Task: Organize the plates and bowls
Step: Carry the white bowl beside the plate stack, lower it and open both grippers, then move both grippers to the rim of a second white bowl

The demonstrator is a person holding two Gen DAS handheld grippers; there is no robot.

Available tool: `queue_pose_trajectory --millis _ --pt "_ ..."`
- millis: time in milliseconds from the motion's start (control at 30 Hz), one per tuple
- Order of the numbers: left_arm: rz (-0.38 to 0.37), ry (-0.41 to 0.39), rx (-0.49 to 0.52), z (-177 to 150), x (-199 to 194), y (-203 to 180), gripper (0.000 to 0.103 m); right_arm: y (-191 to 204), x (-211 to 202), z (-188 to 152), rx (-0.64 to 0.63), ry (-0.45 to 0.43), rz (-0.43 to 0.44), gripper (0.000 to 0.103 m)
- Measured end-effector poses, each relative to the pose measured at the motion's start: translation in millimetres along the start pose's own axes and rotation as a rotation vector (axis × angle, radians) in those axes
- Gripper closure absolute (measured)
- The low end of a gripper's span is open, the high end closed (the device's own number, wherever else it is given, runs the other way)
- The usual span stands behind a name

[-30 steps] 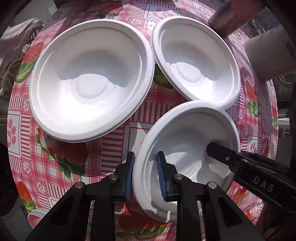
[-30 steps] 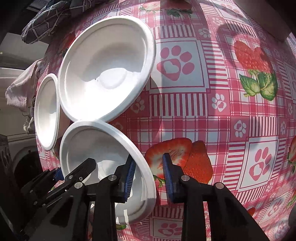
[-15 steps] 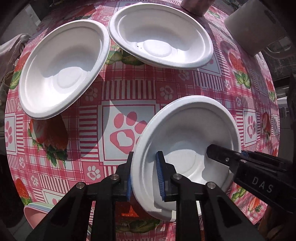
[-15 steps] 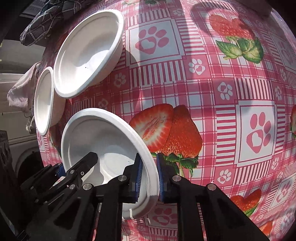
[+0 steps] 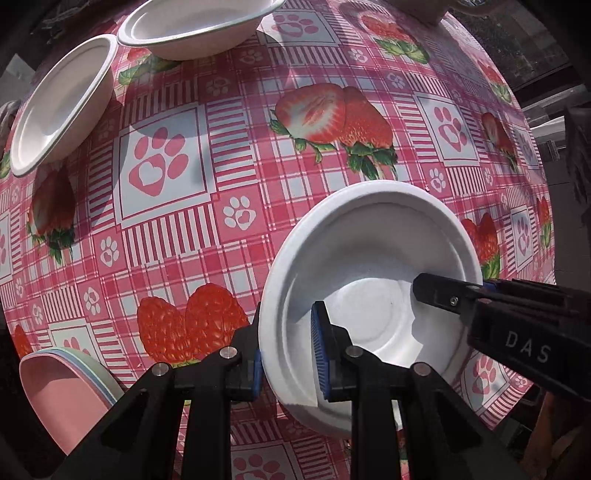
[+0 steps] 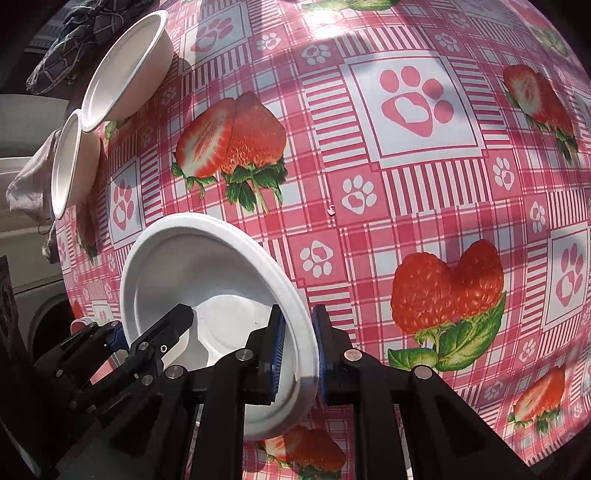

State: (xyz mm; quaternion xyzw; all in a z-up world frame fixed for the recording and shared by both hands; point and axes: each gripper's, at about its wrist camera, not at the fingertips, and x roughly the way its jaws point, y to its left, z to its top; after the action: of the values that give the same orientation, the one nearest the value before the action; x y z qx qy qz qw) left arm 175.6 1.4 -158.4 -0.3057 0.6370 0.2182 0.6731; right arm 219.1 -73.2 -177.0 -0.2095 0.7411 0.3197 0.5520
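Note:
Both grippers hold one white foam bowl (image 5: 373,258) above the strawberry-print tablecloth (image 5: 221,206). My left gripper (image 5: 286,350) is shut on its near left rim. My right gripper (image 6: 298,350) is shut on the opposite rim of that bowl (image 6: 207,266); its finger also shows in the left wrist view (image 5: 443,291). The held bowl is tilted. Two more white foam bowls sit far off at the table's edge, one (image 5: 59,107) to the left and one (image 5: 195,26) behind it; they also show in the right wrist view (image 6: 125,70) (image 6: 70,162).
A stack of pastel plates, pink on top (image 5: 62,398), sits at the near left edge of the table. A grey cloth (image 6: 74,44) lies beyond the far bowls. A pale mug-like object (image 5: 424,7) stands at the far edge.
The held bowl has been carried away from the other two bowls, which now lie much farther off. The pastel plate stack has come more into the left wrist view.

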Motion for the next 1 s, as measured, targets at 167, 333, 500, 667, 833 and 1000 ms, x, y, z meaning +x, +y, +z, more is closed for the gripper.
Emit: queue_pose_trajectory --millis 167,333,500,667,833,1000 --pt "0.002 0.022 0.063 -28 7 -26 0.078 -16 2 -28 0.03 0.003 -0.011 0.085" --pt "-0.001 0.035 0.112 -55 15 -50 0.078 -30 3 -50 0.066 -0.002 -0.017 0.085" --pt "0.016 0.042 0.155 -84 26 -92 0.065 -41 2 -62 0.094 -0.015 -0.006 0.085" --pt "0.006 0.019 0.171 -100 15 -94 0.046 -65 -9 -71 0.143 -0.039 0.027 0.074" --pt "-0.05 0.024 0.164 -124 1 -78 0.044 -93 -45 -76 0.181 -0.102 0.029 0.021" --pt "-0.117 0.026 0.188 -150 -21 -65 0.044 -108 -73 -90 0.228 -0.096 0.051 0.021"
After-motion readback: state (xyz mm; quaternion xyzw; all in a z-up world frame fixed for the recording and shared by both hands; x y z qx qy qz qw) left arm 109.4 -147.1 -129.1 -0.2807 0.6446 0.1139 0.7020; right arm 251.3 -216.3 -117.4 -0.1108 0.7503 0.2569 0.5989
